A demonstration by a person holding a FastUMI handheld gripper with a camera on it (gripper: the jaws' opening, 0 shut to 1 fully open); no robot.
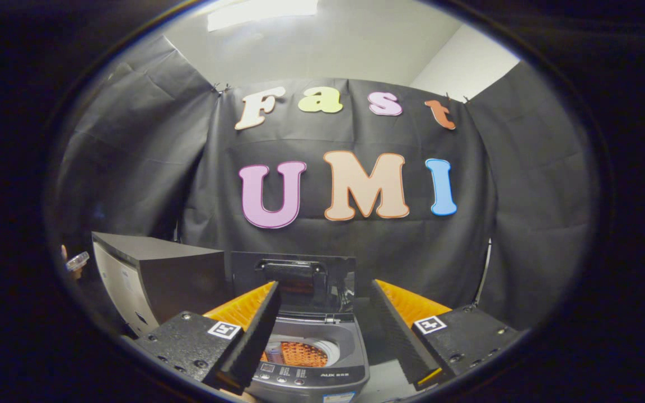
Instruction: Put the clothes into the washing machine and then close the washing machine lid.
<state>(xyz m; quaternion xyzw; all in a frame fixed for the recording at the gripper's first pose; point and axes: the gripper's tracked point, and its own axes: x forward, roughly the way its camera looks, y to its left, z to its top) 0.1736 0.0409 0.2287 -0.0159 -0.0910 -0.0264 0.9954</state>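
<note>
The tongs (pixel 322 330) were spread wide apart with nothing held between their fingers (pixel 249 336). In the gap between them, just ahead and below, stood a small top-loading washing machine (pixel 311 358). Its control panel (pixel 300 375), a dark strip with a row of buttons, faced the tongs at the nearest edge. Behind the panel the round drum opening (pixel 300 352) showed, and inside it lay something orange with a dotted texture; whether that was the clothes or the drum's own lining could not be told. The washing machine lid (pixel 294 282) was raised, standing upright at the back of the machine, dark and glossy, with a handle near its top edge. To the left of the machine, beyond the left finger, sat a grey box-shaped appliance (pixel 154 274) with a pale front. Farthest back hung the black cloth wall (pixel 524 196) of the booth.
</note>
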